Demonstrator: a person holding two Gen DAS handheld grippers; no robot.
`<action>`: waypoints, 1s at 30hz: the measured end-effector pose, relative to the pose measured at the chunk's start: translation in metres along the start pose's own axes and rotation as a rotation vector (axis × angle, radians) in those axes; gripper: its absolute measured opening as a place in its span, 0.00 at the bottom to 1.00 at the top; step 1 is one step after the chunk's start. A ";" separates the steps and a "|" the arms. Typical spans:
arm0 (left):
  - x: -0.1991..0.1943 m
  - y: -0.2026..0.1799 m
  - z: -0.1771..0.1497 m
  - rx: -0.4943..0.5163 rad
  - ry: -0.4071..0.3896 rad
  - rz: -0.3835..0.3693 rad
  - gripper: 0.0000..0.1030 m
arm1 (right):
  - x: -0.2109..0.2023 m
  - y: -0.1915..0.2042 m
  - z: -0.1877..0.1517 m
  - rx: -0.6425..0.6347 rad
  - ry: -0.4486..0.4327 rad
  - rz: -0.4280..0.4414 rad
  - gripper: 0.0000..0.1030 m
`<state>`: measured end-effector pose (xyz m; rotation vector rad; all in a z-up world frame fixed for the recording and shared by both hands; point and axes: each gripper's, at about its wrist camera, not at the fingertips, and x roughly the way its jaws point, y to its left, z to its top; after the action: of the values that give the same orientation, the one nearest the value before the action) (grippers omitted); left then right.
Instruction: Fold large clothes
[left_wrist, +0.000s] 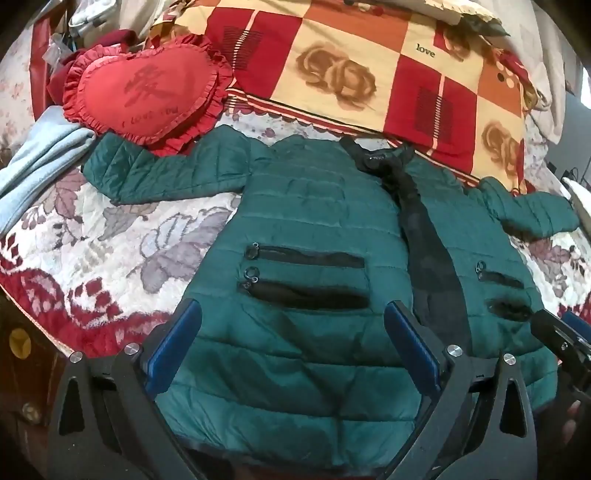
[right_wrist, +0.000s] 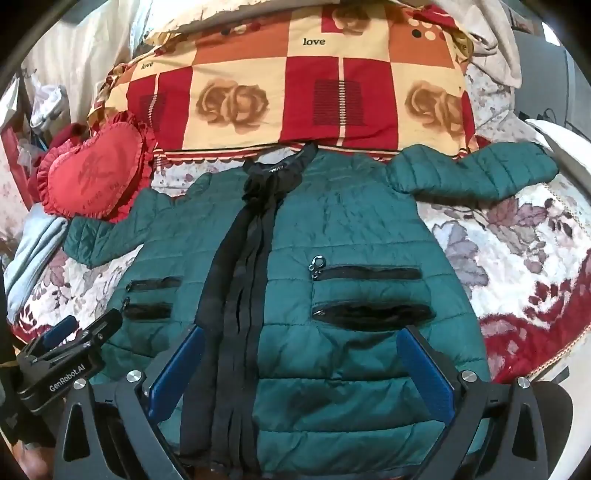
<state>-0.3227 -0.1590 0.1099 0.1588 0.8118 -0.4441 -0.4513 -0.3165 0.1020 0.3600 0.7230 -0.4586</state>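
A dark green quilted jacket (left_wrist: 314, 229) lies flat and face up on the bed, sleeves spread to both sides, black front placket down its middle. It also shows in the right wrist view (right_wrist: 351, 229). My left gripper (left_wrist: 291, 314) is open and empty, hovering over the jacket's lower left panel near the black pocket zips. My right gripper (right_wrist: 301, 334) is open and empty over the lower right panel, beside the placket. The right gripper shows at the right edge of the left wrist view (left_wrist: 557, 328); the left gripper shows at the left edge of the right wrist view (right_wrist: 77, 332).
A red heart-shaped cushion (left_wrist: 144, 92) lies at the far left by the left sleeve. A checked red and cream quilt (left_wrist: 369, 66) lies folded behind the collar. A light blue garment (left_wrist: 40, 162) lies at the left. The floral bedspread (left_wrist: 110, 236) surrounds the jacket.
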 end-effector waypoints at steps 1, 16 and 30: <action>0.000 -0.001 -0.001 0.002 -0.002 0.001 0.97 | 0.000 0.001 0.000 -0.004 0.001 0.000 1.00; 0.002 0.000 -0.002 -0.001 0.006 0.000 0.97 | 0.000 0.008 -0.003 -0.021 0.014 0.002 1.00; 0.006 0.001 -0.007 -0.009 0.019 0.004 0.97 | 0.007 0.009 -0.001 0.003 0.114 0.019 1.00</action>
<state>-0.3233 -0.1578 0.1004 0.1562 0.8315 -0.4360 -0.4427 -0.3099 0.0975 0.3982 0.8285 -0.4241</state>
